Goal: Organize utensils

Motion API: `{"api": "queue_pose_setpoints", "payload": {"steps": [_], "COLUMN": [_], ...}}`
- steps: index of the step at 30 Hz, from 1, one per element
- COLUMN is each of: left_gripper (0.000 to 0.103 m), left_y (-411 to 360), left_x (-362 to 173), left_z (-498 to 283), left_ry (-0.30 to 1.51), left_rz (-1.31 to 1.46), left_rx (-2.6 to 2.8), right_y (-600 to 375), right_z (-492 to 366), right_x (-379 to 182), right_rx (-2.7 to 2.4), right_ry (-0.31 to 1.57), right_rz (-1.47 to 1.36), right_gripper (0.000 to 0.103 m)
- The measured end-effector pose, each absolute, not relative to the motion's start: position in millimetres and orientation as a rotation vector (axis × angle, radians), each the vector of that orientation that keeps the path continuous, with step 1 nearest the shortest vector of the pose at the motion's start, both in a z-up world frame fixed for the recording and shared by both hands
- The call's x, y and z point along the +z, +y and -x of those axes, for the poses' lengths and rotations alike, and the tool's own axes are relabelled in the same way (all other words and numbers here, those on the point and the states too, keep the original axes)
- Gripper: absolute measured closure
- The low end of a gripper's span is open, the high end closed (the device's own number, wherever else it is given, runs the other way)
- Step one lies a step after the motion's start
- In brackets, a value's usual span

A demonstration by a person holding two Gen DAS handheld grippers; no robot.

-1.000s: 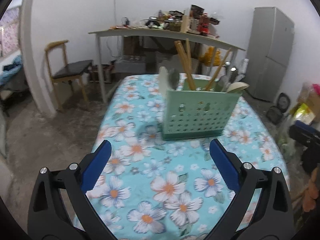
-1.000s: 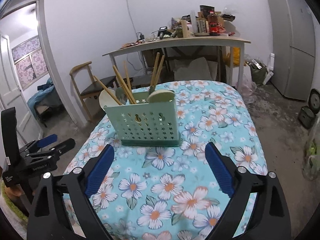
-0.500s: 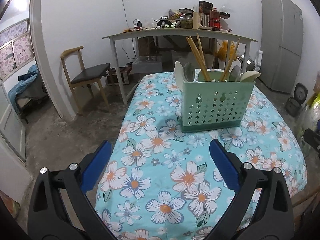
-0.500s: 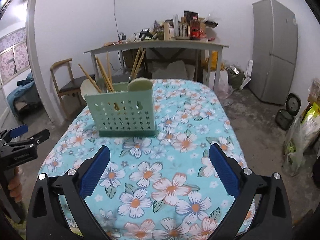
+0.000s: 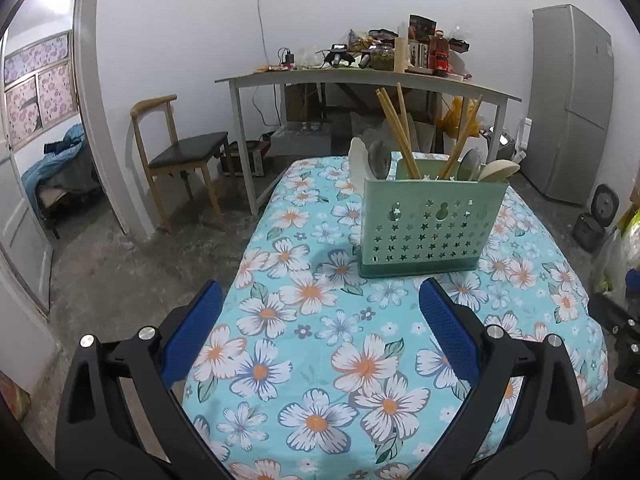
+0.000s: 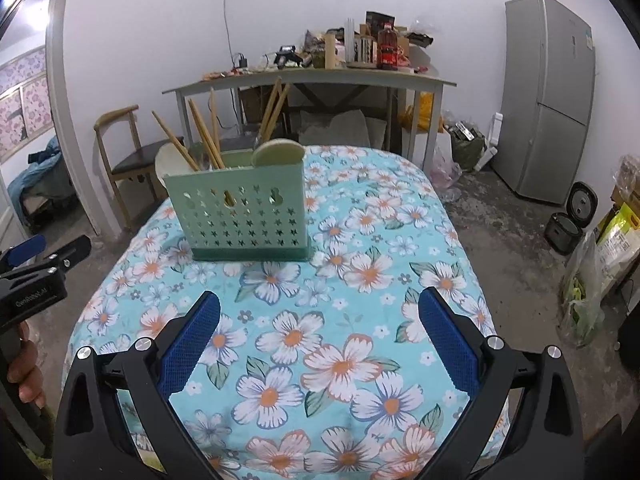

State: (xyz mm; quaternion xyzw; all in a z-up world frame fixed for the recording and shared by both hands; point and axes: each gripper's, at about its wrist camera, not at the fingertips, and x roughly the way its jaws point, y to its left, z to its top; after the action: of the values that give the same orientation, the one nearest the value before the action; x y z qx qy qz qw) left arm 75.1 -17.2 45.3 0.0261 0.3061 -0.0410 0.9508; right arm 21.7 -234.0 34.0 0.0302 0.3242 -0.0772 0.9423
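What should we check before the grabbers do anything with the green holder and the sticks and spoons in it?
1. Left gripper open and empty: ok.
2. Right gripper open and empty: ok.
3. Green holder standing upright on the flowered tablecloth: ok.
4. Chopsticks and spoons inside the holder, none lying on the cloth: ok.
5. Which compartment each utensil sits in: cannot tell, the front wall hides the dividers.
6. Both grippers apart from the holder, with bare cloth between: ok.
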Motion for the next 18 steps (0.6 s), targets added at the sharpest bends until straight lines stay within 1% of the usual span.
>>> {"api": "queue_pose_setpoints", "payload": {"steps": [5, 18], "left_gripper": [0.008, 0.008], "left_y": [-17, -9], "left_x": [40, 30], "left_z": [-77, -76], "left_ry": [0.655, 0.691], "left_rz": [-0.049, -0.036], "left_rx": [-0.097, -0.072], "right_y": [-241, -245], "right_z": [-23, -25], "right_x": [29, 29], "right_rx": [-0.166, -0.181], "right_ry": [0.690, 0.690], "right_rz": [-0.089, -0.085], "right_gripper": [0.006, 0.006]}}
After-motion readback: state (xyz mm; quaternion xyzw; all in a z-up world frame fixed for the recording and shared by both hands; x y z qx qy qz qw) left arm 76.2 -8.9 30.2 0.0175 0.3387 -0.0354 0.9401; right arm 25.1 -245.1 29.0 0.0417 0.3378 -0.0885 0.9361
